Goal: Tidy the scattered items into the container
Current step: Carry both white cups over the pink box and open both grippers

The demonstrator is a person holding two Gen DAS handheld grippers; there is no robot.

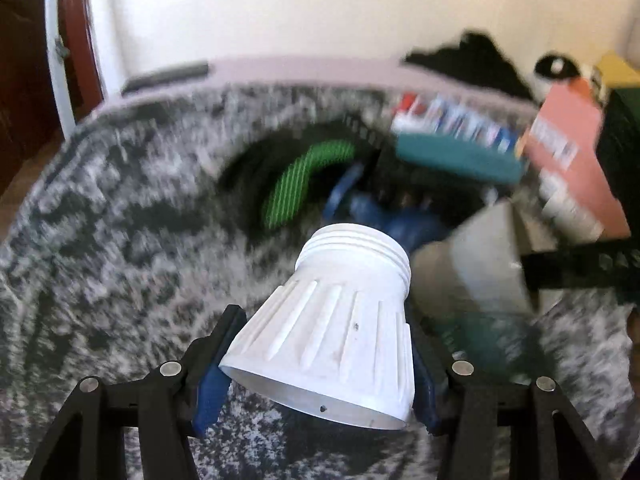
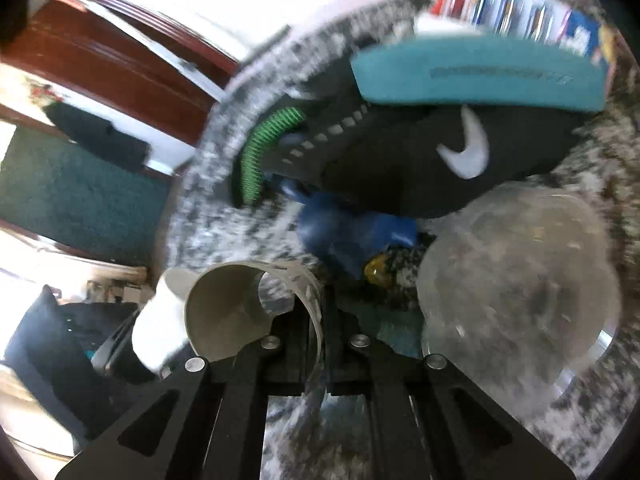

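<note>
My left gripper [image 1: 325, 344] is shut on a white ribbed plastic cone [image 1: 340, 320] with a threaded neck, its blue pads [image 1: 210, 394] pressing both sides. It hangs over a grey speckled fuzzy blanket [image 1: 120, 220]. My right gripper [image 2: 320, 312] is shut on the thin wall of a clear plastic cup [image 2: 228, 304], held on its side with the mouth toward the camera. That cup [image 1: 480, 264] shows blurred just right of the cone. The cone [image 2: 160, 320] shows left of the cup. I cannot tell which object is the container.
On the blanket lie a green striped strap [image 1: 296, 184], a blue object [image 2: 348, 236], a black item with a white swoosh [image 2: 420, 160], a teal box [image 2: 480, 76], colourful packets [image 2: 520, 4], a pink box [image 1: 572, 160], and a clear domed lid [image 2: 520, 280]. Both views are motion-blurred.
</note>
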